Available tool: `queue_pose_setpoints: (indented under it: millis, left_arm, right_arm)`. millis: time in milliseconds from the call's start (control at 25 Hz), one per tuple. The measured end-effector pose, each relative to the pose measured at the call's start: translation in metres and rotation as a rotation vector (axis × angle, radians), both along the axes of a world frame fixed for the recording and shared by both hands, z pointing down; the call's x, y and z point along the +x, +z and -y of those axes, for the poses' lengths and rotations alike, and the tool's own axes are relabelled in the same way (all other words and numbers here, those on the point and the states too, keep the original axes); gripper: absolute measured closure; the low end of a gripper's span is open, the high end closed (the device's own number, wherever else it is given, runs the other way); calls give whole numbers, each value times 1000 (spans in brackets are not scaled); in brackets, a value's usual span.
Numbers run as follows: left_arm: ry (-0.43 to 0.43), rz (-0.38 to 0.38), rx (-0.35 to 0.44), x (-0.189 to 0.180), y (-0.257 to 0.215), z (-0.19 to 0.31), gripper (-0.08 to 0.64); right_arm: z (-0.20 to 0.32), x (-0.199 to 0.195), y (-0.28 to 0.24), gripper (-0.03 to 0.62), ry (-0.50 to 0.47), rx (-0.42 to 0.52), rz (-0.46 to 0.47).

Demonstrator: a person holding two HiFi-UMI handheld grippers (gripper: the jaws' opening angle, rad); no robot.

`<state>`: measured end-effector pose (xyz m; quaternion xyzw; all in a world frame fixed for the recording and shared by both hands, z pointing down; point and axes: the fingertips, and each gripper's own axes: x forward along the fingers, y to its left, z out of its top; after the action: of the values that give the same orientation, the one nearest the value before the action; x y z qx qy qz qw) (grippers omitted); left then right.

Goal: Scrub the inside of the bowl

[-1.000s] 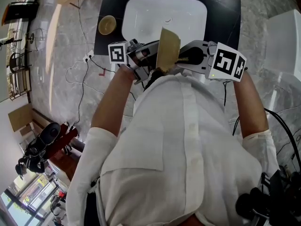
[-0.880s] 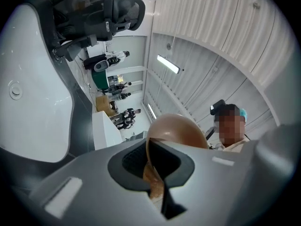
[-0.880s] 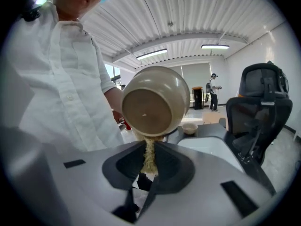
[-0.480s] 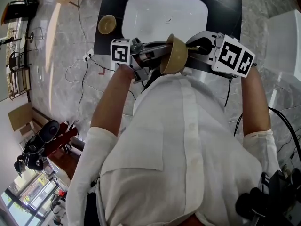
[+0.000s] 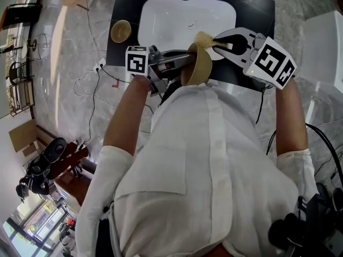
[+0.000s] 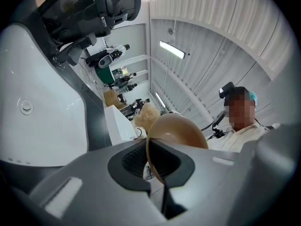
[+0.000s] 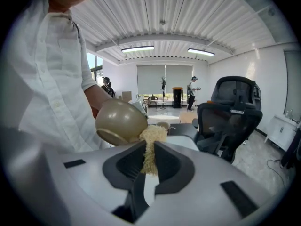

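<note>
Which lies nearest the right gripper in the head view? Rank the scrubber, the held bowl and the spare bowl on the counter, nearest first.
1. The scrubber: clamped in the jaws of the right gripper.
2. The held bowl: just beside the scrubber, toward the person.
3. The spare bowl: far off on the dark counter, left of the sink.

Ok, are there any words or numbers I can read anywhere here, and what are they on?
No words or numbers can be read.
The cube on the left gripper and the cube on the right gripper show only black-and-white square patterns, not letters.
The bowl and sink are plain.
</note>
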<state>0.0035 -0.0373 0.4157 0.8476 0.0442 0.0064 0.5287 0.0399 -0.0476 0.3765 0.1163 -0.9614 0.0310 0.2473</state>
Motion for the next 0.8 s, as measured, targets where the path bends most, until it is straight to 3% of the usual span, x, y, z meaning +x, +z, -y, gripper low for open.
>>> queue_pose_setpoints:
  millis: [560, 800]
  left_arm:
    - [-22, 43, -4, -39, 6, 68, 548]
    - [-2, 89, 49, -75, -2, 96, 548]
  right_arm:
    - [34, -36, -54, 545, 86, -5, 216]
    - [35, -67, -63, 545, 109, -65, 304]
